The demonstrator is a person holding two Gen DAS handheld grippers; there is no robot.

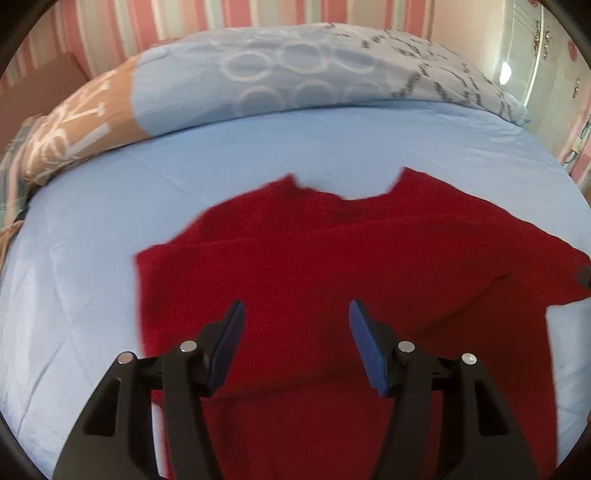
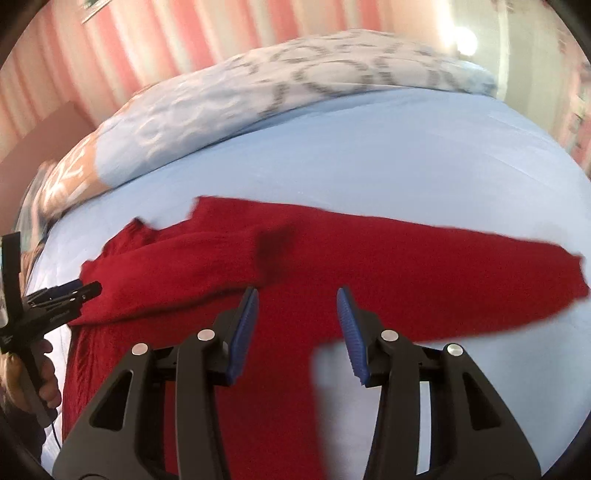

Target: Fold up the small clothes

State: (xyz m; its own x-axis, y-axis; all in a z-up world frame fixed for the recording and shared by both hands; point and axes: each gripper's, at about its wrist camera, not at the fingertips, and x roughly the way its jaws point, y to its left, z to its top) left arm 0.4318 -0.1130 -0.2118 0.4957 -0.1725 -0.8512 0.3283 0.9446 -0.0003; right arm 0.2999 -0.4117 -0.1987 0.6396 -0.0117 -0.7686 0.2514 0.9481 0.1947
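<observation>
A red knitted sweater [image 1: 332, 266] lies flat on the light blue bed sheet [image 1: 332, 140], neckline toward the pillows. Its left sleeve is folded across the body; its right sleeve [image 2: 480, 273] stretches out to the right. My left gripper [image 1: 295, 314] is open and empty, hovering above the sweater's body. My right gripper [image 2: 297, 299] is open and empty, above the sweater near the right armpit. The left gripper also shows at the left edge of the right wrist view [image 2: 77, 290], its tips at the sweater's folded left side.
A folded duvet with circle and letter patterns [image 1: 295, 74] lies across the far side of the bed. A brown patterned pillow [image 1: 74, 122] sits at the far left. A pink striped wall [image 1: 184, 18] stands behind. Bare sheet surrounds the sweater.
</observation>
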